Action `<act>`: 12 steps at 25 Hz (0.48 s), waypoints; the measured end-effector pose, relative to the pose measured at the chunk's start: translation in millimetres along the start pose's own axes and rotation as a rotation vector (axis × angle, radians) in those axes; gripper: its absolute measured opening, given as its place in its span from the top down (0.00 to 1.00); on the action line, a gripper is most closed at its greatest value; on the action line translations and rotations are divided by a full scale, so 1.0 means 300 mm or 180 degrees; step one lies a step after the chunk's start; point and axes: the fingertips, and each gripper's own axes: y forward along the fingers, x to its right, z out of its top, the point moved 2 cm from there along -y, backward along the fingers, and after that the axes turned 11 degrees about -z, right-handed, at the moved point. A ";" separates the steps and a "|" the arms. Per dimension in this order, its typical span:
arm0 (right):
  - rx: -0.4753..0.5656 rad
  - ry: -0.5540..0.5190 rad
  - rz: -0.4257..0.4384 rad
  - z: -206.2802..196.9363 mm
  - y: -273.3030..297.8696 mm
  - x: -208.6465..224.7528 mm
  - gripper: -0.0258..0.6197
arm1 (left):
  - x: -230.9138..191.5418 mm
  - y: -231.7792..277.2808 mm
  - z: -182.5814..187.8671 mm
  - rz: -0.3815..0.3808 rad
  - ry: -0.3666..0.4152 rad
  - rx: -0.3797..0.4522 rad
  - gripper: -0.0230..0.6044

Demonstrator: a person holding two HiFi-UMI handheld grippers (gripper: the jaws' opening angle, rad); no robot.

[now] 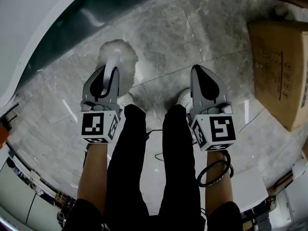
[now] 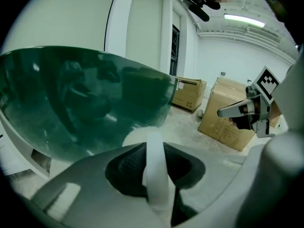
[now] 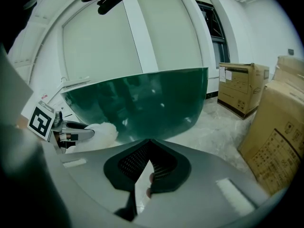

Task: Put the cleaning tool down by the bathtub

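The cleaning tool is a fluffy white brush head (image 1: 119, 56) on a white handle (image 1: 112, 72). My left gripper (image 1: 110, 70) is shut on that handle, with the head resting on the marble floor just in front of the dark green bathtub (image 1: 96, 13). In the left gripper view the handle (image 2: 156, 167) runs up between the jaws, the tub wall (image 2: 85, 99) right behind it. My right gripper (image 1: 199, 72) hangs shut and empty over the floor to the right. The right gripper view shows the left gripper (image 3: 78, 133) and fluffy head (image 3: 102, 131) against the tub (image 3: 137, 101).
A cardboard box (image 1: 281, 66) stands on the floor at the right, and another box (image 3: 242, 91) sits further back by the wall. The person's black-trousered legs (image 1: 144, 167) and white shoes are between the grippers. Bare marble floor (image 1: 192, 28) stretches ahead.
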 end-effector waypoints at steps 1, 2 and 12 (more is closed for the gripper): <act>-0.0008 -0.0002 0.0003 -0.016 0.018 0.002 0.93 | -0.011 0.018 -0.015 -0.0001 0.0013 -0.0008 0.83; -0.0012 -0.0001 0.0008 -0.031 0.037 0.005 0.93 | -0.022 0.037 -0.029 -0.0002 0.0029 -0.0017 0.83; -0.0050 -0.0041 0.0076 -0.168 0.225 0.030 0.93 | -0.110 0.207 -0.175 0.0020 0.0076 -0.0089 0.83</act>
